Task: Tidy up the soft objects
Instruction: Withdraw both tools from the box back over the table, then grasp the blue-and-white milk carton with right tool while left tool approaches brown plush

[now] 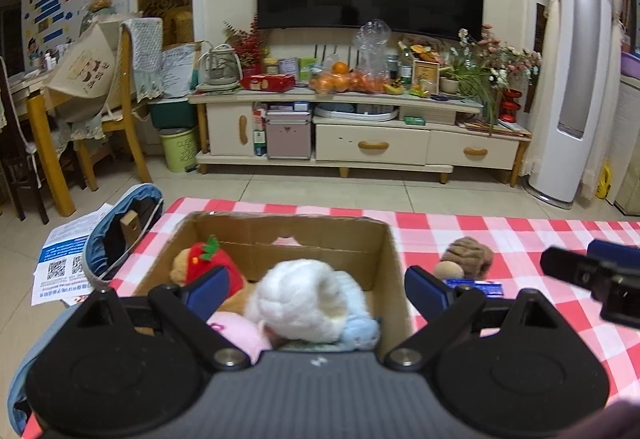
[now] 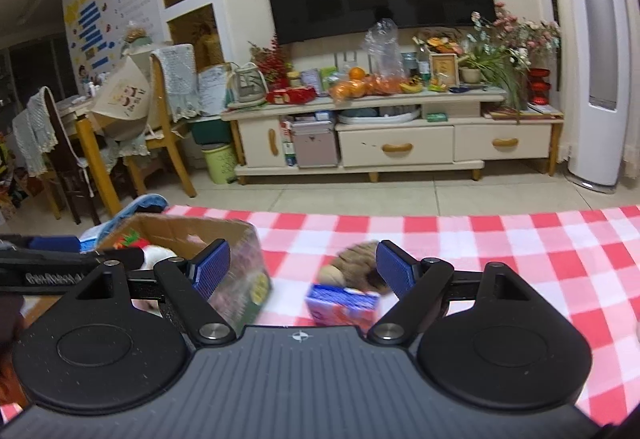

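On the red-and-white checked tablecloth [image 1: 500, 239] stands an open brown cardboard box [image 1: 394, 263], already filled with a fluffy white plush toy [image 1: 300, 299], a red strawberry plush [image 1: 212, 263] and a pink soft toy [image 1: 236, 331]. The left gripper [image 1: 316, 285] hangs over it, jaws spread wide, empty. The right gripper [image 2: 304, 271], equally wide and empty, faces a brown furry plush [image 2: 356, 263] and a small blue-and-red carton [image 2: 344, 303] lying beside the box.

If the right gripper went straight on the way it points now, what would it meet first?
Probably the blue and red carton lying on the checked cloth, with the brown plush toy just behind it. The right gripper is open and empty; depth is unclear through the blur.
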Demonstrator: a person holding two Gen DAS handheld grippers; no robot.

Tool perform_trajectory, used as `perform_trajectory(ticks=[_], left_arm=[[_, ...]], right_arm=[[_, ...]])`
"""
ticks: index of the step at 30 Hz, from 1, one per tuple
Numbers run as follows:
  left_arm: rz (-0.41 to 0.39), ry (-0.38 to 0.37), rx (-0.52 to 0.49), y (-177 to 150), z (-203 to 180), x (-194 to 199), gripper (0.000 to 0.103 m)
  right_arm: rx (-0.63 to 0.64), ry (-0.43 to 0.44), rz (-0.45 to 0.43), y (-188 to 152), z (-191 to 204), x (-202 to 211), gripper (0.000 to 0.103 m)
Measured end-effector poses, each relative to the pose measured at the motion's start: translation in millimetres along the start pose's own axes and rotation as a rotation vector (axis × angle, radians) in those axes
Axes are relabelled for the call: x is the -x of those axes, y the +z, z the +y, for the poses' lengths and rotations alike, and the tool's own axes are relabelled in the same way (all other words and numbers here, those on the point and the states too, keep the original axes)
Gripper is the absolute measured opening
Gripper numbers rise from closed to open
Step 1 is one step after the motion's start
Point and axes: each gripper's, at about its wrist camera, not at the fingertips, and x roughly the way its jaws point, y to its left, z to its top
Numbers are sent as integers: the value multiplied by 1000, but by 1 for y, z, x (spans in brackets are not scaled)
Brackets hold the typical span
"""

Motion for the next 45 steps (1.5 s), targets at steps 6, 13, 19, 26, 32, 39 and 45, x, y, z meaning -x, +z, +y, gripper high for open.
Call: perform_trajectory(ticks=[6, 13, 19, 26, 32, 39, 45], left_arm=[[-8, -23, -35, -4, -20, 1, 98], [1, -48, -58, -7, -35, -2, 98], [3, -57, -61, -11, -41, -1, 98], [-15, -58, -57, -14, -45, 4, 98], [-29, -62, -48, -14, -48, 5, 99], [-30, -65, -42, -16, -51, 3, 99], [-22, -66, -49, -18, -56, 0, 99]], right_arm=[[-33, -42, 19, -16, -20, 8, 100], [-41, -73, 33, -38, -39, 11, 101], [-17, -56, 61, -54, -41, 3, 101], [26, -16, 87, -64, -40, -24, 103], [47, 27, 124, -69, -35, -62, 103], [13, 14, 168, -71, -32, -103, 103], [3, -14, 188, -73, -28, -123, 103]])
